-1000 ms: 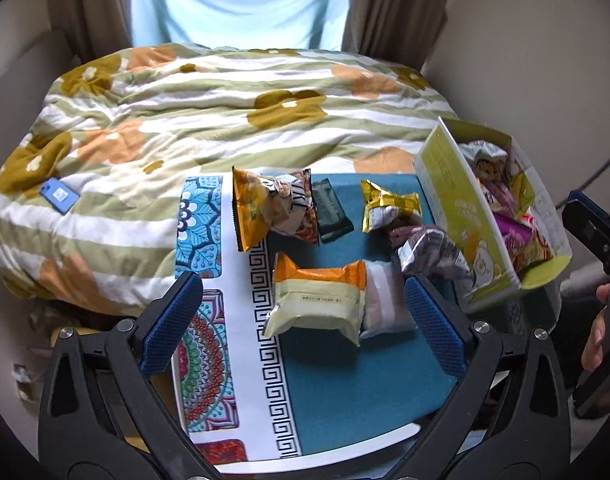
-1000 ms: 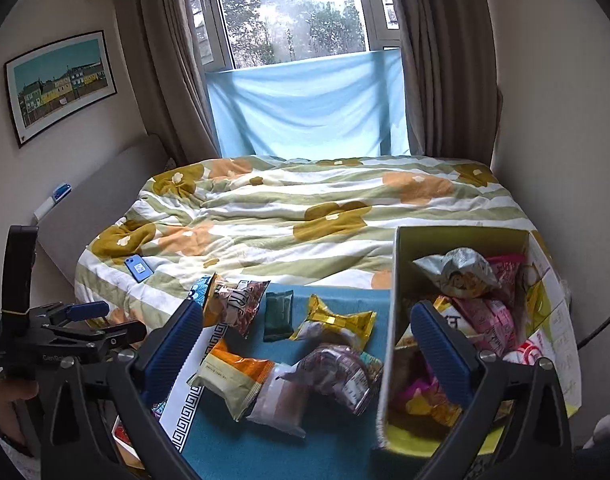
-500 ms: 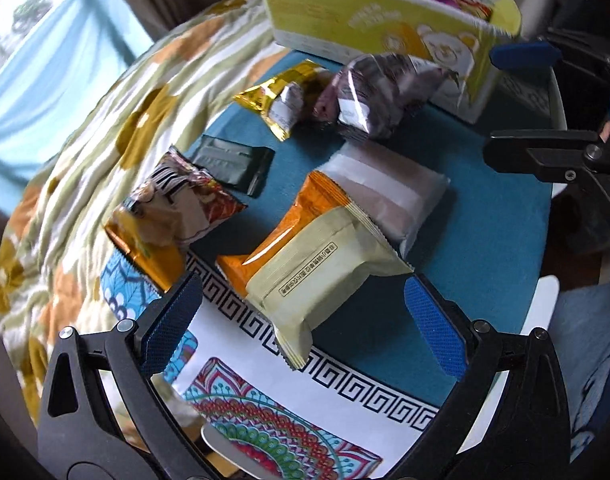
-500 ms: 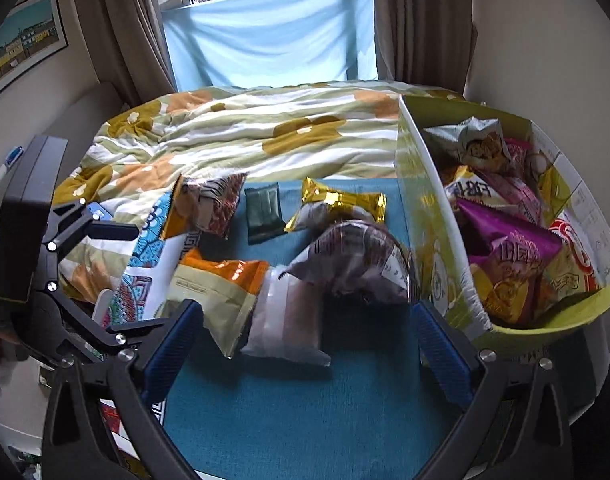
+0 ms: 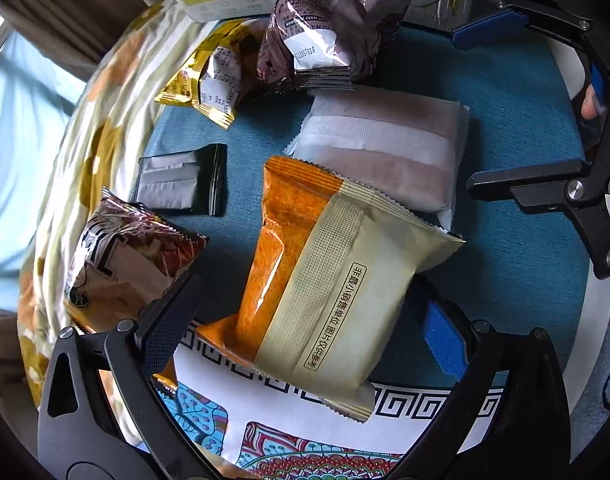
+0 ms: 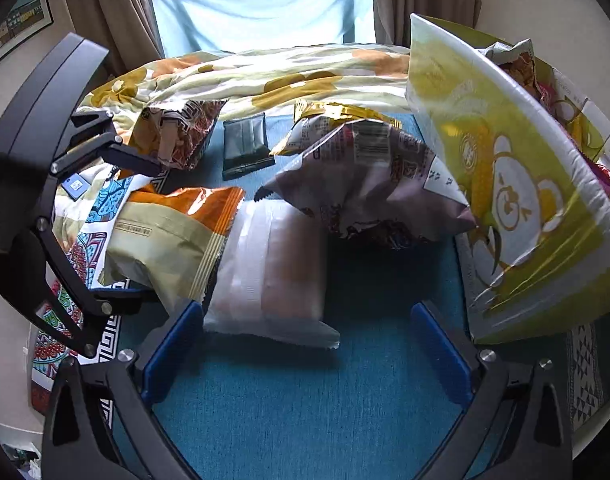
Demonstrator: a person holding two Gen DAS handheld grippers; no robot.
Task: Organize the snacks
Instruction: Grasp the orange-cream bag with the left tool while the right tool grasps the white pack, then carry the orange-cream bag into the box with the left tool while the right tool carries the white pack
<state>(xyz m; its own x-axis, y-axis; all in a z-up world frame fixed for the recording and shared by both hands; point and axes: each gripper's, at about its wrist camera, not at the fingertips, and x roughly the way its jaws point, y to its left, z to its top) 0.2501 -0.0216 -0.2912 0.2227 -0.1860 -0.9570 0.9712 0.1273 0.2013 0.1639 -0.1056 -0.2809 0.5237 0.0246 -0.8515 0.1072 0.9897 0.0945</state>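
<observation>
Teal cloth covers the table where your snacks lie, with a flowered bedspread behind. From the left: your left gripper, jaws spread, straddles the orange-and-cream packet, neither pad visibly pressing it. Just beside it, partly under its edge, lies the white-wrapped pack; your right gripper, jaws also spread, sits low at that pack's near end. Further right, the purple bag leans against the yellow box, which already holds several snacks.
</observation>
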